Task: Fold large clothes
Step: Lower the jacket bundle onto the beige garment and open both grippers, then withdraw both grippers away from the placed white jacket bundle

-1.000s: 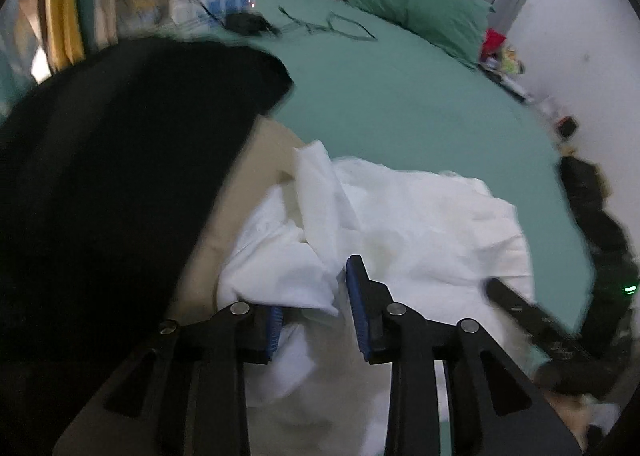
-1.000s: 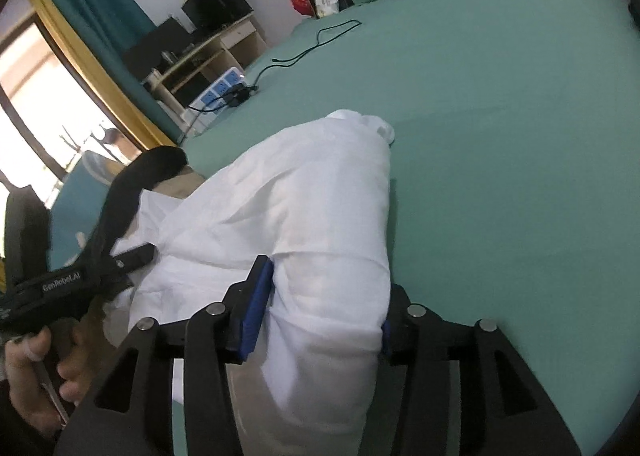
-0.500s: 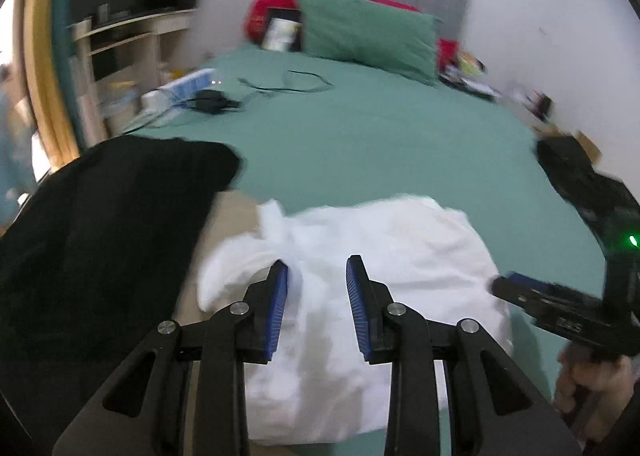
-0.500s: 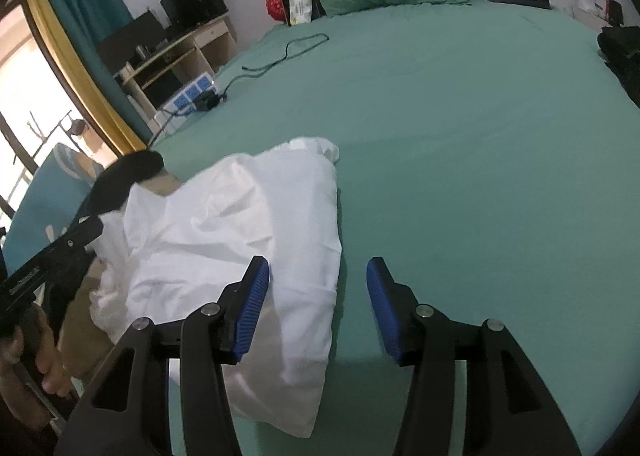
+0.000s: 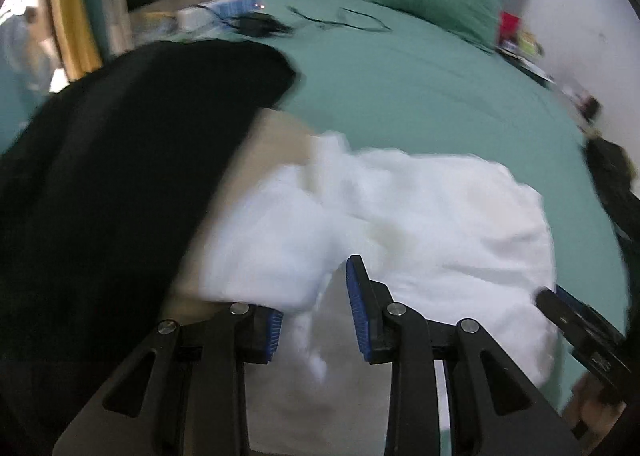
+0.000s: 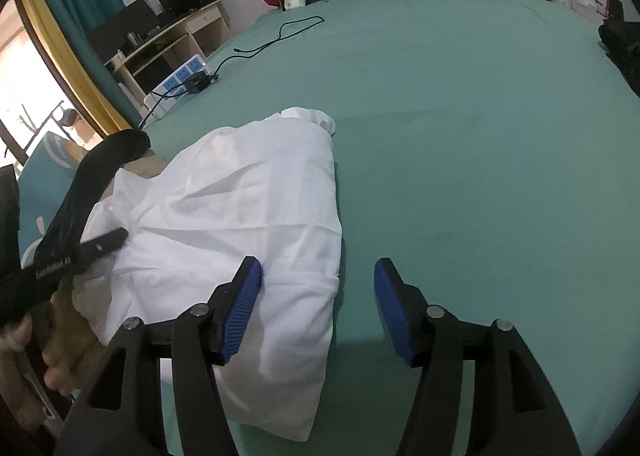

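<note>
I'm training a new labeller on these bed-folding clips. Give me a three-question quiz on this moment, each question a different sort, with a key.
1. True or false: the right gripper is clamped on the white garment.
2. Multiple choice: what lies partly under the black garment and beside the white one? A) a beige garment B) a red towel C) a blue blanket
3. Fill in: the black cable lies on the ___ bedsheet.

Key: 1 false, its jaws are spread, one finger over the cloth and the other over bare sheet. 2 A. 3 green.
</note>
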{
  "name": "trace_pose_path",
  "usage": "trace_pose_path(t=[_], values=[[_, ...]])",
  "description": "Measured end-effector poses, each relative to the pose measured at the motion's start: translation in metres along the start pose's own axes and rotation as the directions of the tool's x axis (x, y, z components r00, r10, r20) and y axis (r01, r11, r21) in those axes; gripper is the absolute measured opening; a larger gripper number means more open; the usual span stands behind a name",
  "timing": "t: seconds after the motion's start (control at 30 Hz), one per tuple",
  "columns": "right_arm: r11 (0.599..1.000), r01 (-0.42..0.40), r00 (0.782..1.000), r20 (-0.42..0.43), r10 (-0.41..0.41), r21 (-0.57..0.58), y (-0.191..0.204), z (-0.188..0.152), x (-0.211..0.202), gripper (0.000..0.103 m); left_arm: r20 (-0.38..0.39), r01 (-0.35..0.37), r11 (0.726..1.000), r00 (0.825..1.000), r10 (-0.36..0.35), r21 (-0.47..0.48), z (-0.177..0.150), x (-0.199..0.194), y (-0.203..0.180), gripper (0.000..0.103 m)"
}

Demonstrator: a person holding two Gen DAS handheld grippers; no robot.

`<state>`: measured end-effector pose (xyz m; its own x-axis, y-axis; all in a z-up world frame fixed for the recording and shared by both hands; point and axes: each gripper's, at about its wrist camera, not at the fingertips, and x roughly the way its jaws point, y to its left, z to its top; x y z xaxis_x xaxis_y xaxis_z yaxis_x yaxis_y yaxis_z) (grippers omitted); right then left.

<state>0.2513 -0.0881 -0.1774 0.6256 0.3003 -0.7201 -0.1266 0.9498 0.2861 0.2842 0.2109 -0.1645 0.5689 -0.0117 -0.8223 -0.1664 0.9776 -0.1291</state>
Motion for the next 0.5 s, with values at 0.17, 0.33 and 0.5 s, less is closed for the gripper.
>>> trace_pose_path(t=[0.17,0.33,0.5], values=[[1.0,-0.005,1.0,-0.003,0.005,0.018,0.0,-0.001,-0.003,0.059,0.005,0.02,1.0,1.0,-0.02,-0.012,0.0,-0.006,0.004,0.032],[1.0,-0.007,1.0,-0.01,0.007,0.001,0.004,-0.005,-0.008,0.059,0.094,0.038,0.999,0.995,-0.04,0.024,-0.007,-0.036,-0.001,0.032],[1.0,-0.005,1.0,-0.016,0.004,-0.012,0.008,-0.007,-0.014,0.059,0.107,0.135,0.981,0.983,-0.15,0.139,-0.02,-0.049,-0.028,0.032]])
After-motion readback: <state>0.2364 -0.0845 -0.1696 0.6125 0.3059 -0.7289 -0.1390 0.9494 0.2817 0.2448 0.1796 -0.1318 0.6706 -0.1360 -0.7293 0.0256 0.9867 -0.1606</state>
